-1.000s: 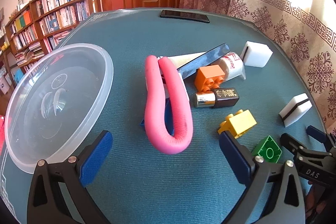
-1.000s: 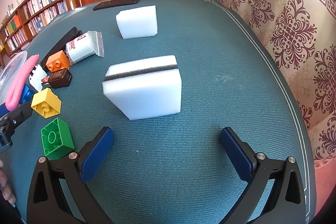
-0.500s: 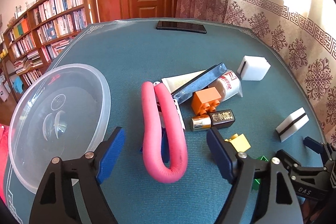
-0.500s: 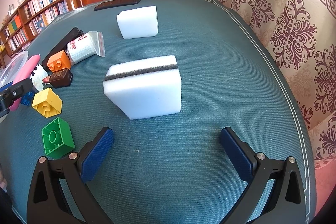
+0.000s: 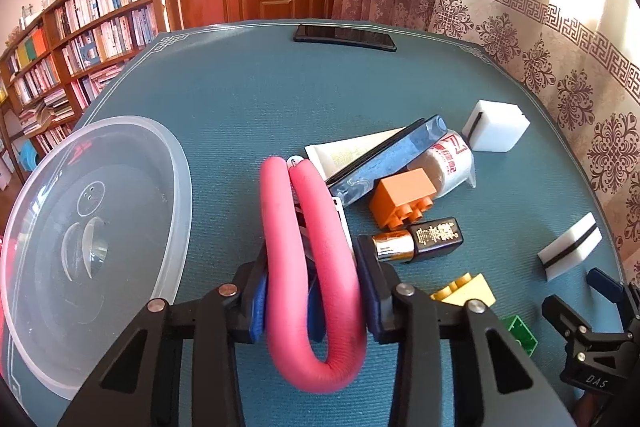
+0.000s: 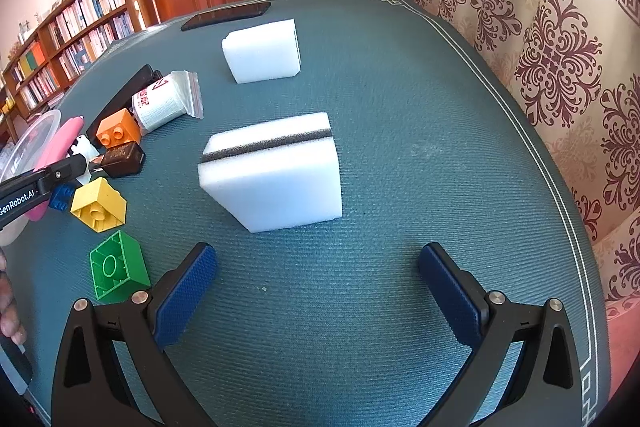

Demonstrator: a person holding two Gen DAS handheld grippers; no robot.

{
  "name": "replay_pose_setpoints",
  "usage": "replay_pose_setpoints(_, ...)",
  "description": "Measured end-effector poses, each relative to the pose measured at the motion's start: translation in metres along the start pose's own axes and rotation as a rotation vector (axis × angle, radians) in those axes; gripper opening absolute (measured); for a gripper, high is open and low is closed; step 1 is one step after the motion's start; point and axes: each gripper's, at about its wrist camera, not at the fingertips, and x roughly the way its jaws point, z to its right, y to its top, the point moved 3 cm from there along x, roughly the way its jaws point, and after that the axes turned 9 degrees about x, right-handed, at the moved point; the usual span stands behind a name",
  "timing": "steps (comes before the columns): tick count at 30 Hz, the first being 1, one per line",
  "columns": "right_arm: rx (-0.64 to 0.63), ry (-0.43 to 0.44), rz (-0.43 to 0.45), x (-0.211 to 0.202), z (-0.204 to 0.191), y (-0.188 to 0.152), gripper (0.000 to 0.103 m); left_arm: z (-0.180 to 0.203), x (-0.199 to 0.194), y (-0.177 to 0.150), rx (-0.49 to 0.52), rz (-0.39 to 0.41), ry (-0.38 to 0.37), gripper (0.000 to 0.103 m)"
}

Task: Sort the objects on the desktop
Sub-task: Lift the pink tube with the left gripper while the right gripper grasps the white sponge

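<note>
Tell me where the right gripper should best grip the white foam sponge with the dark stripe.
Probably across the two broad white faces of the white foam sponge with the dark stripe, from above. It stands on edge, stripe up, and the open right gripper looks wide enough to span it.

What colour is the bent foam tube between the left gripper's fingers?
Pink; the foam tube shows best in the left wrist view.
</note>
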Motion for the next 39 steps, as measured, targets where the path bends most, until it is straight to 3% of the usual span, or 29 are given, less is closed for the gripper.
replay_pose_setpoints(5, 0.045, 0.051, 0.014, -0.005, 0.007, 0.003, 0.098, 0.003, -0.004, 0.0, 0.018, 0.024, -0.003, 0.041)
replay_pose_setpoints(13, 0.075, 0.12, 0.036, -0.01, 0.01, 0.009, 0.081, 0.004, -0.016, 0.003, 0.028, 0.068, -0.011, 0.04)
replay_pose_setpoints(22, 0.075, 0.119, 0.073, -0.016, 0.004, 0.021, 0.078, -0.004, -0.034, 0.004, 0.001, 0.108, -0.024, 0.04)
replay_pose_setpoints(28, 0.063, 0.139, 0.066, -0.015, -0.004, 0.022, 0.054, -0.01, -0.042, 0.004, -0.012, 0.129, -0.025, 0.04)
replay_pose_setpoints(39, 0.071, 0.15, 0.097, -0.027, -0.012, 0.025, 0.051, -0.032, -0.054, 0.002, -0.056, 0.159, 0.004, 0.04)
